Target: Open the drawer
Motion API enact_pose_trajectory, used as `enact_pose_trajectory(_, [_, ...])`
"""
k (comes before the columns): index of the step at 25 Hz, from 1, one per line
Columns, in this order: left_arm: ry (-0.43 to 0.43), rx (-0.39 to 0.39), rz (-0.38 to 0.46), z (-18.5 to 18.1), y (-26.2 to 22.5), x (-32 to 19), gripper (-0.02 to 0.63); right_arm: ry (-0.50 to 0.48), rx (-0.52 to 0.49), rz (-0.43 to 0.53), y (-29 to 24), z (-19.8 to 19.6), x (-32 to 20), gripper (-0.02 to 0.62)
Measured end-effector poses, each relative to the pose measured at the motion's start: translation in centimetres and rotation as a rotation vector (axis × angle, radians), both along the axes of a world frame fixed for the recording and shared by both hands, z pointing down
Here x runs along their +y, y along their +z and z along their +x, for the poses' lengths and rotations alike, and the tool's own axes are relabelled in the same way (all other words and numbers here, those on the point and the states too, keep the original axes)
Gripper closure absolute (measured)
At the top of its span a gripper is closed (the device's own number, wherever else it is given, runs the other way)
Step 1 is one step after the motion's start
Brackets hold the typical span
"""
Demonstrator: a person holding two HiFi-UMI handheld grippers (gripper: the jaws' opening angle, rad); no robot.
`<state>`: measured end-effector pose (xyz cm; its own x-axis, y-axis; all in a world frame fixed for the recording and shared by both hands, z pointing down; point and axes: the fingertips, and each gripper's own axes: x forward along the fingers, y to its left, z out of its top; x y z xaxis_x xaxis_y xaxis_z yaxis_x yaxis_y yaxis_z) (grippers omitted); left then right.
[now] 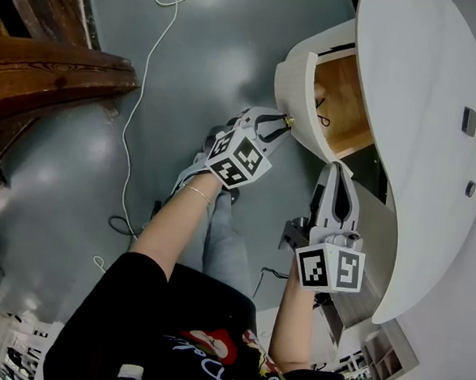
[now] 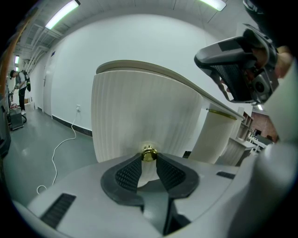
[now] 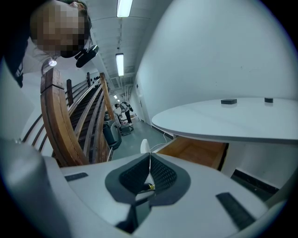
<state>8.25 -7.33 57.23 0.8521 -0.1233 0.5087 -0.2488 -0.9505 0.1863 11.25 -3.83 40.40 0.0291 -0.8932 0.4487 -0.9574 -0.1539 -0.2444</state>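
Note:
The white cabinet's drawer (image 1: 300,88) stands pulled out, its wooden inside (image 1: 342,103) showing under the white top (image 1: 424,92). A small brass knob (image 1: 289,121) sits on the ribbed drawer front (image 2: 139,116). My left gripper (image 1: 281,125) is shut on that knob (image 2: 149,153), one black pad pressing on each side. My right gripper (image 1: 337,171) hangs lower, in front of the cabinet below the drawer, holding nothing. In the right gripper view its jaw tips (image 3: 149,157) meet, and the open wooden drawer (image 3: 195,151) lies just beyond them.
A dark wooden stair rail (image 1: 52,58) stands at the left. A white cable (image 1: 139,97) trails across the grey floor (image 1: 199,52). Two small dark fittings (image 1: 469,120) sit on the cabinet top. A distant person (image 2: 20,83) stands down the hall.

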Motion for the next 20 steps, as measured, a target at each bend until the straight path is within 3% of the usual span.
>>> enact_pose_trajectory(20, [-0.007, -0.011, 0.003, -1.5, 0.0, 0.6, 0.508, -0.01, -0.007, 0.011, -0.5, -0.4, 0.2, 0.592])
